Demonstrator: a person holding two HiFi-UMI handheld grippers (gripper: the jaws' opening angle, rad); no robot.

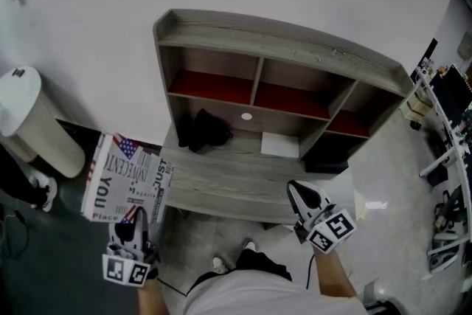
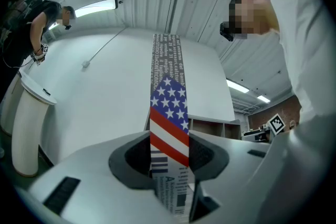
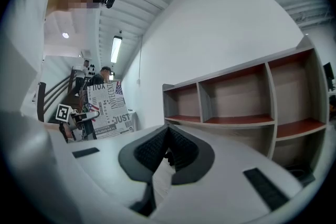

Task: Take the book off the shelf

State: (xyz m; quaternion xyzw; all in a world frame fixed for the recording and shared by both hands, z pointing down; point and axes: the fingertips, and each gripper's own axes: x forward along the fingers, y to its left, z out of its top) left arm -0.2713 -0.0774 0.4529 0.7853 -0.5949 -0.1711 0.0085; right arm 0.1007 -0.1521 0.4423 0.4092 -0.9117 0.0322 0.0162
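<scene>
The book [image 1: 125,177], with a flag and newsprint cover, is off the grey wooden shelf unit [image 1: 280,37] and hangs to the left of its low ledge. My left gripper [image 1: 134,221] is shut on the book's lower edge. In the left gripper view the book's spine [image 2: 169,107] stands upright between the pads of the left gripper [image 2: 169,165]. My right gripper [image 1: 299,192] hovers at the ledge's front edge, shut and holding nothing. In the right gripper view the right gripper [image 3: 167,131] has its pads meeting at the tips, with the book [image 3: 107,110] far left and the shelf [image 3: 236,123] ahead.
A black bundle [image 1: 203,130] and a white sheet [image 1: 280,144] lie on the shelf's lowest level. A white round bin [image 1: 33,122] stands by the wall at left. A rack of equipment [image 1: 450,129] fills the right edge. Another person [image 2: 37,29] stands beyond the bin.
</scene>
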